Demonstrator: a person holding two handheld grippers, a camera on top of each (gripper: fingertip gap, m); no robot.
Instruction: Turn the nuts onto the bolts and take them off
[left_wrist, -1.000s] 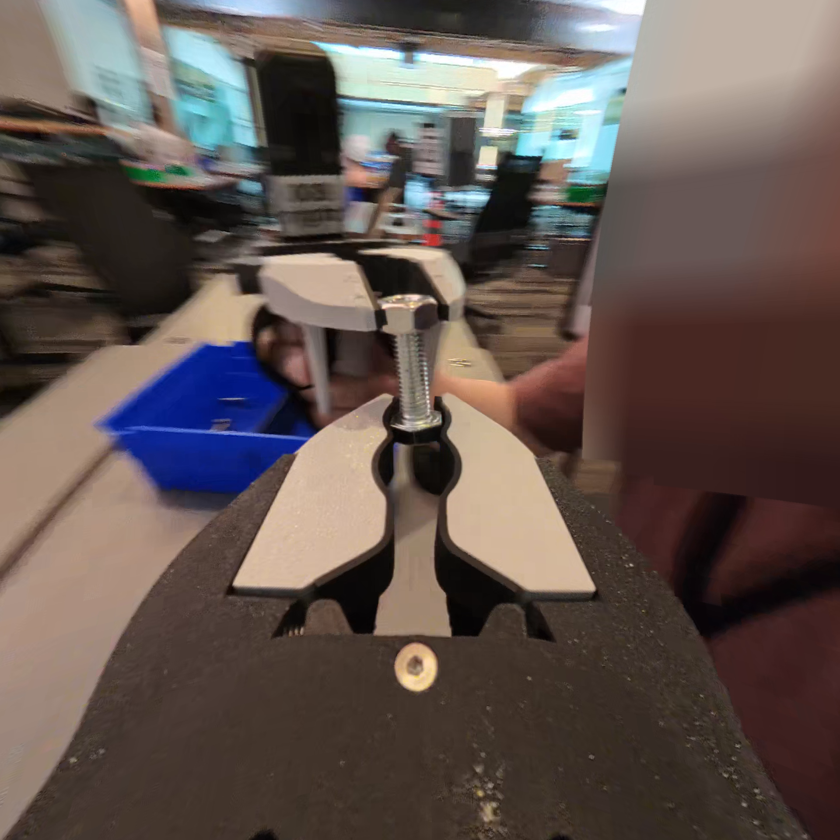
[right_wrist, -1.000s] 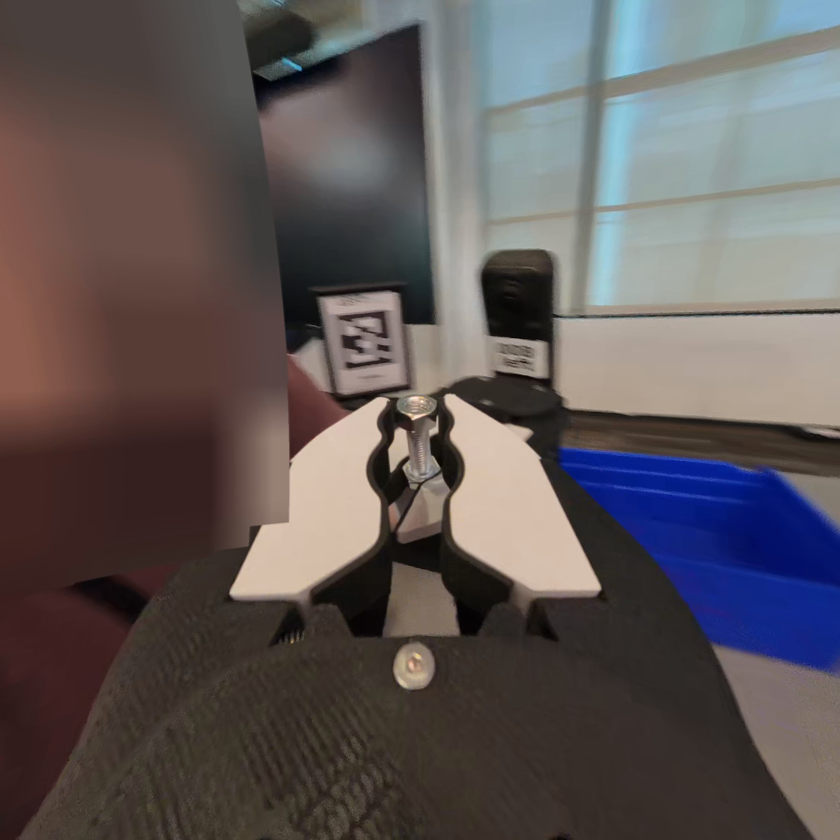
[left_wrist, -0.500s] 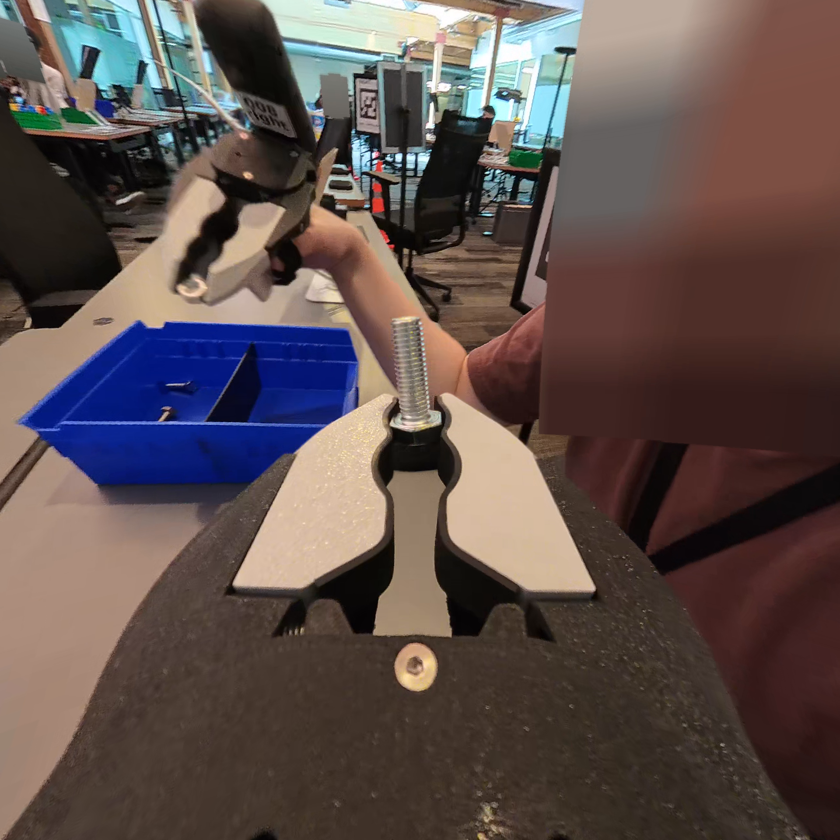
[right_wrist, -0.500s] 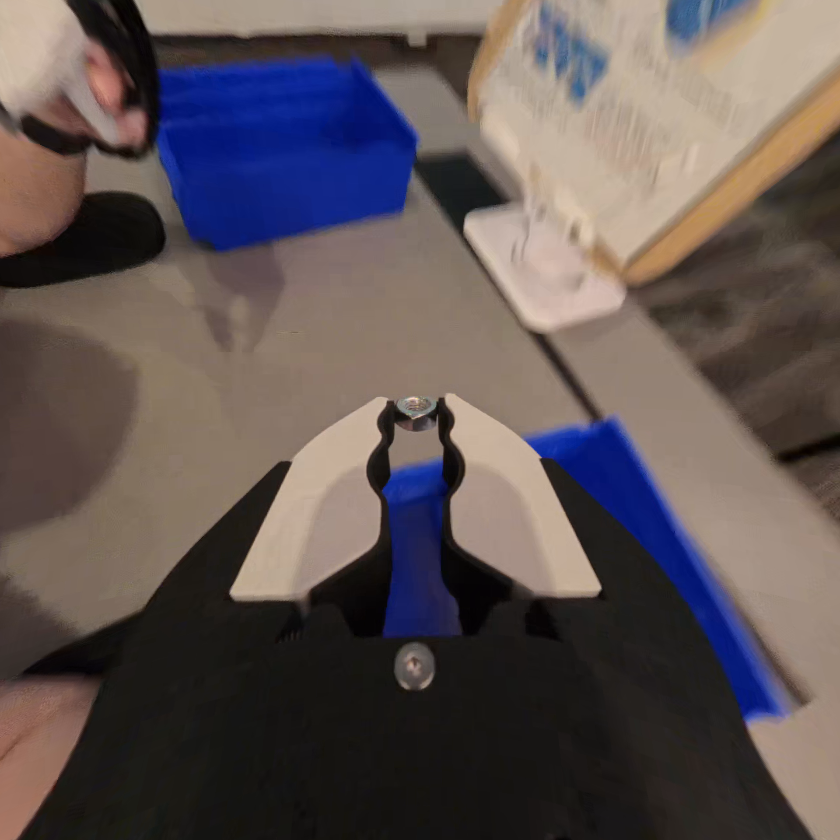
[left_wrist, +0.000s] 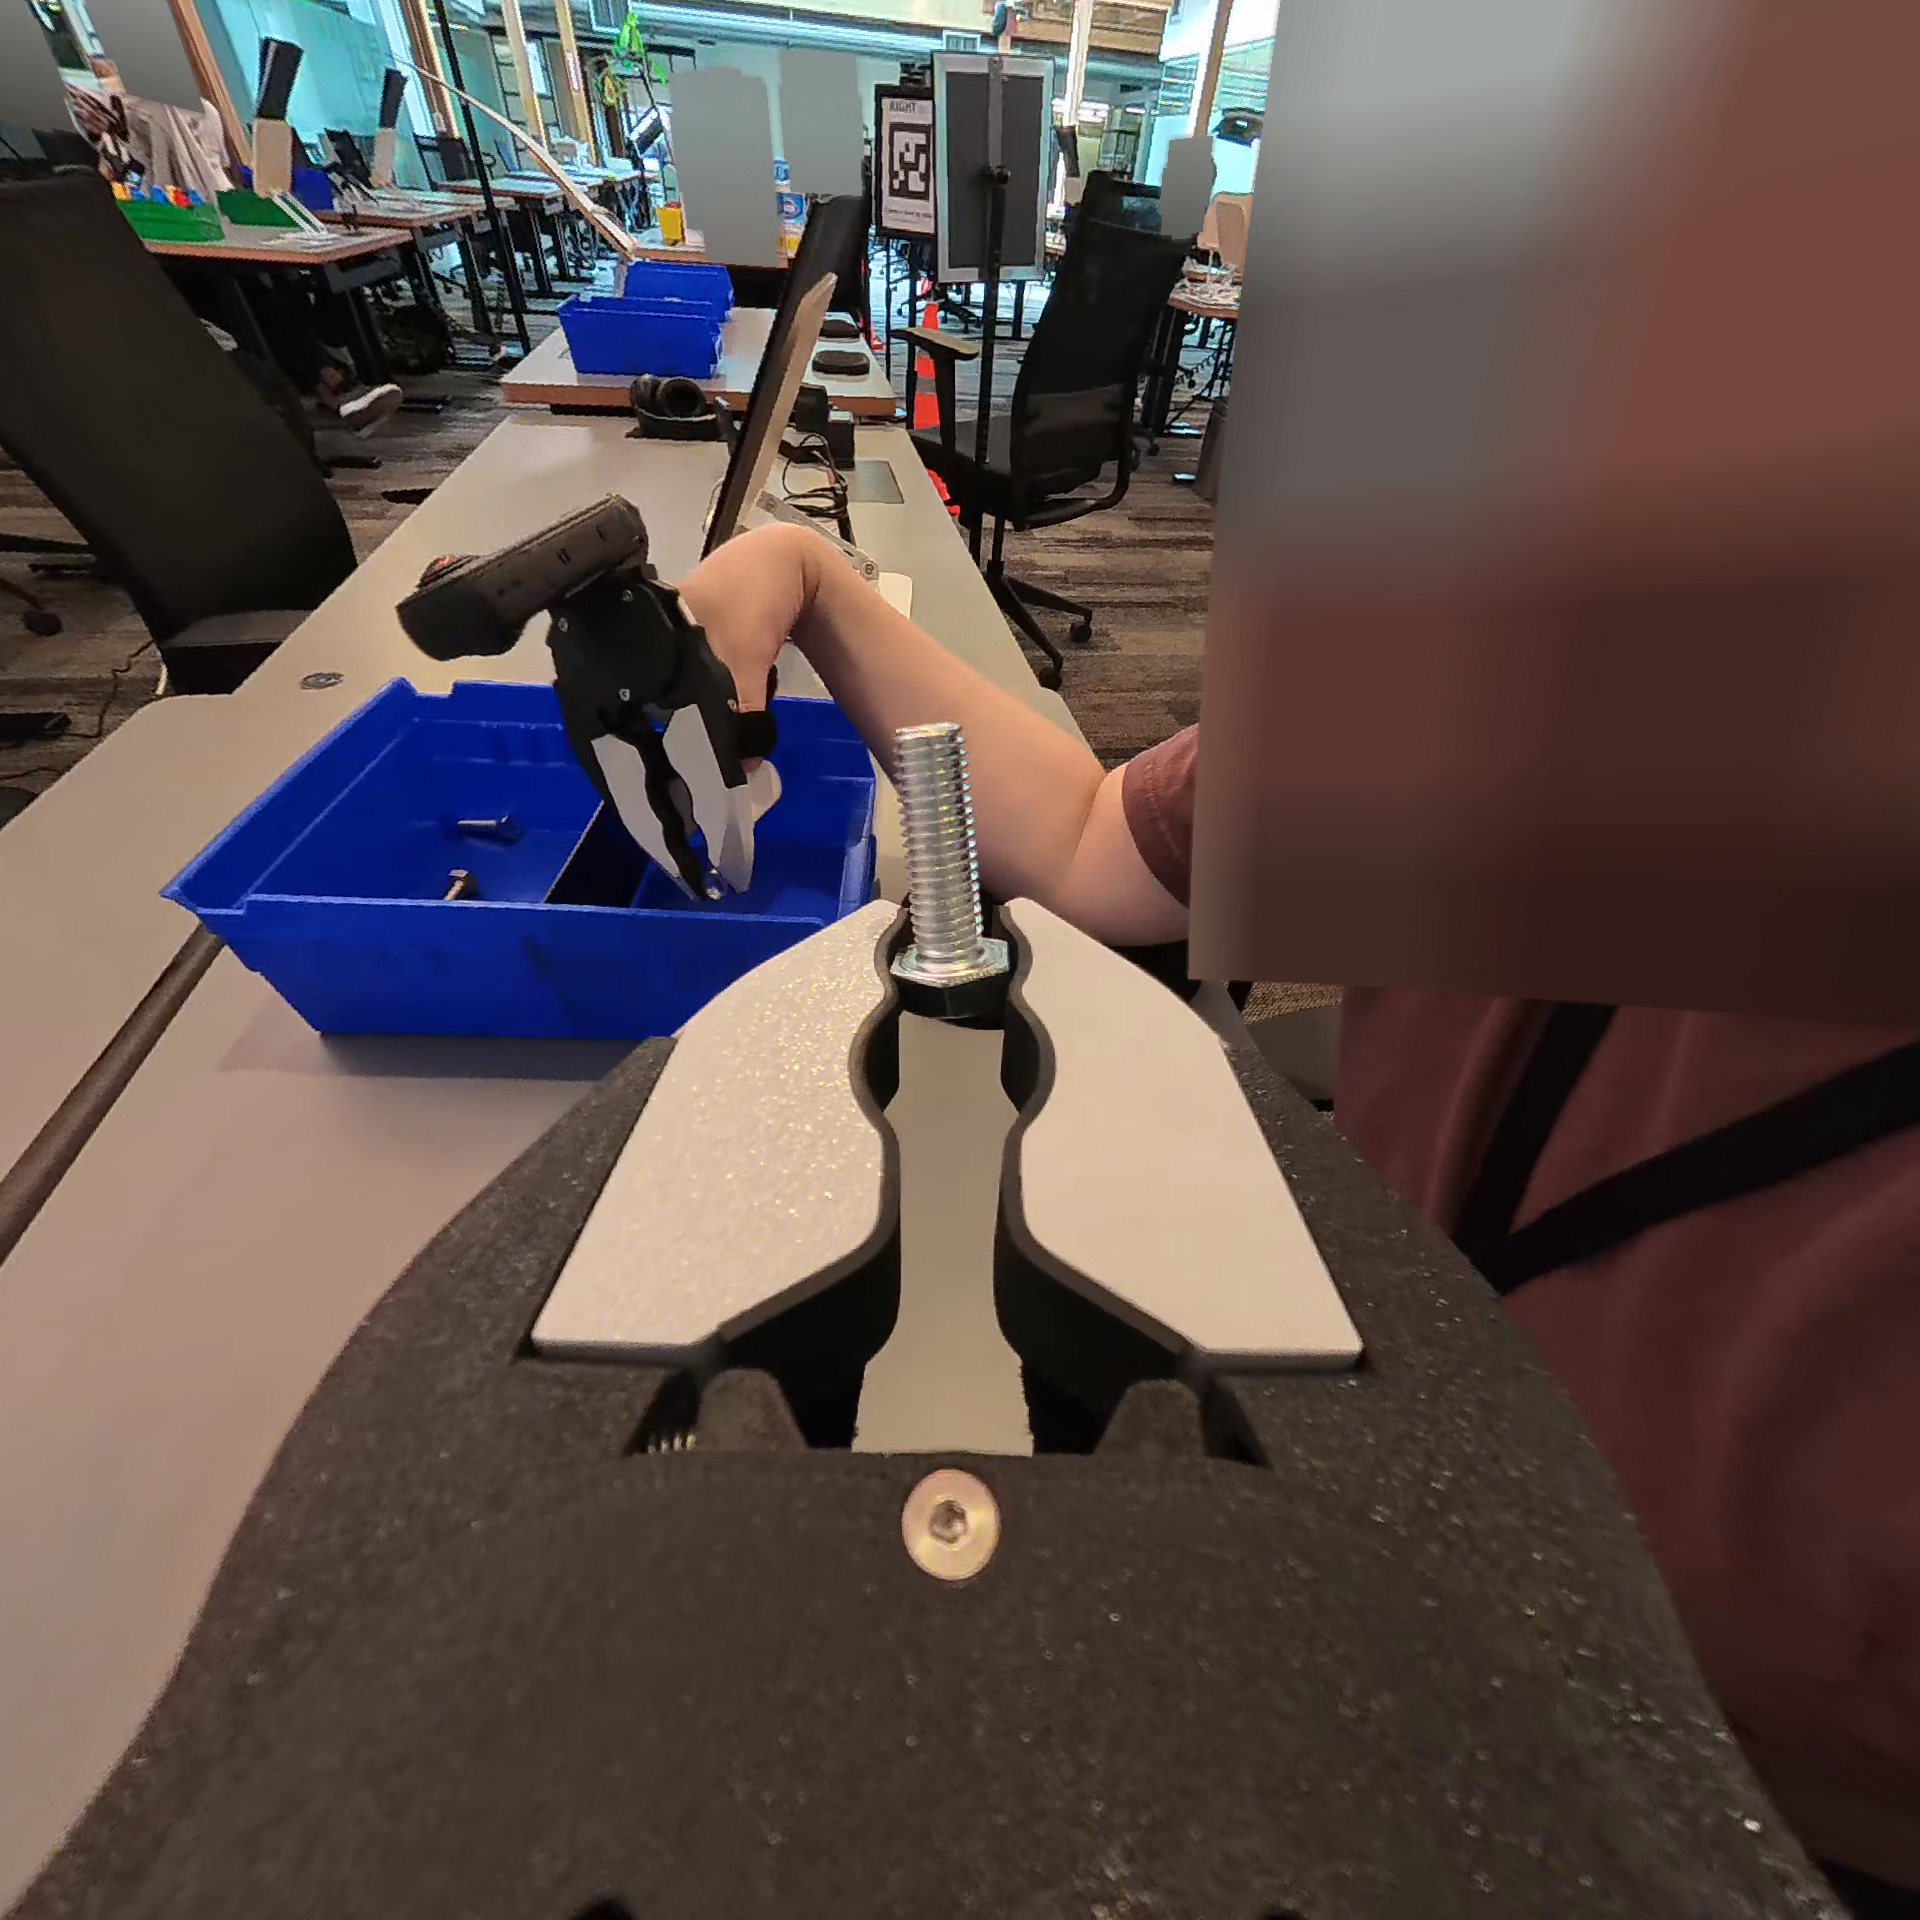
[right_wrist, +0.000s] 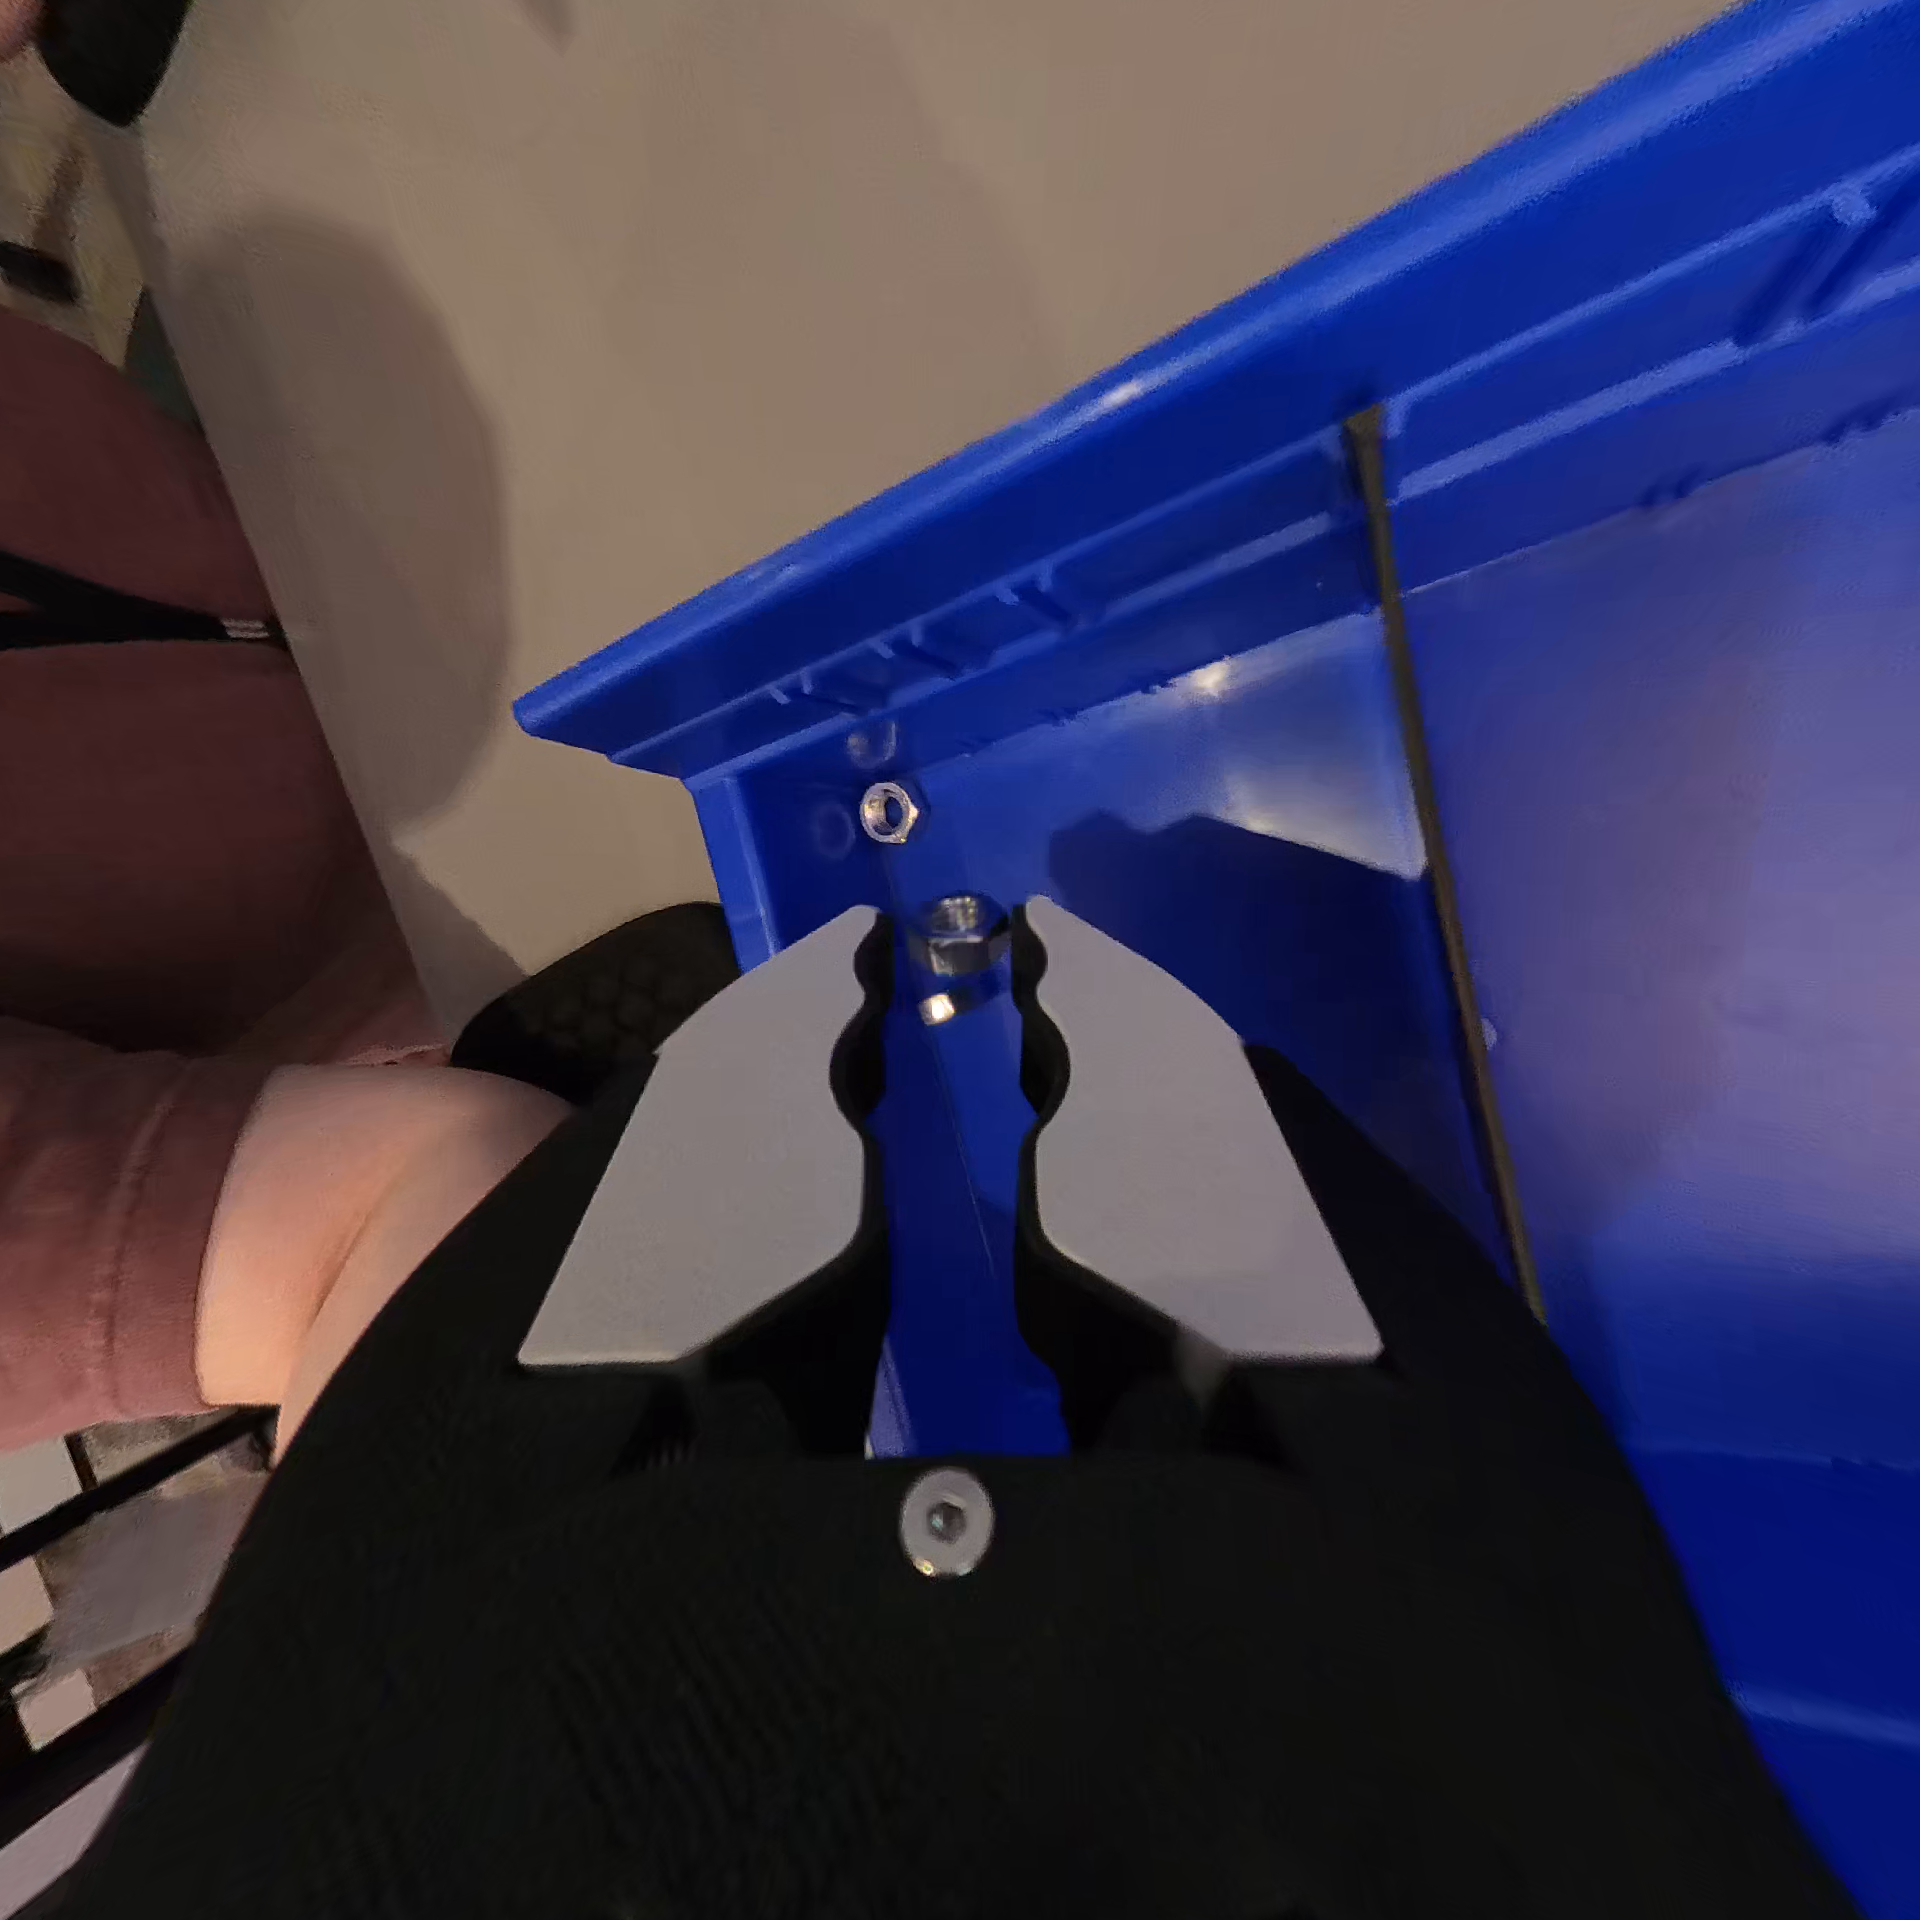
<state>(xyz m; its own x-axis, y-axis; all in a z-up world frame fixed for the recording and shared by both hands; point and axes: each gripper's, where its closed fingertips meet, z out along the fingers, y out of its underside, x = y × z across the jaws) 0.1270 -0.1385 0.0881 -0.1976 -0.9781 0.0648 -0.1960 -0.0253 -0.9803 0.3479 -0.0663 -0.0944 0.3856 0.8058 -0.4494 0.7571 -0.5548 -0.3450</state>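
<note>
Left wrist view, read from the left: found the blue bin (left_wrist: 499, 966) resting on the grey table (left_wrist: 208, 1247), with two small bolts (left_wrist: 488, 826) lying in its left compartment. Found the right gripper (left_wrist: 715, 883) dipped into the bin's right compartment, tips low near the floor. Right of the bin, just past its near corner, saw the bolt (left_wrist: 935, 821) standing upright, clamped by its hex head in the nearly closed fingers (left_wrist: 748, 1122) of the left gripper (left_wrist: 945, 971).

Changed within the last second: had been capped by a nut pinched in the right gripper; half a second on, stood bare, with the nut lifted clear and carried above the bin. Judged the take-off half of the cycle done for this bolt, with only the drop into the bin left.

Right wrist view: showed the nut (right_wrist: 954, 935) between the tips of the right gripper's fingers, set at a narrow gap inside the bin's corner. Could not tell whether still pinched or already let go. Sat just short of a second nut (right_wrist: 894, 812) resting by the bin's wall. Looked bright, silvery, hexagonal; on the bolt, clean coarse thread, bare from head to tip.
</note>
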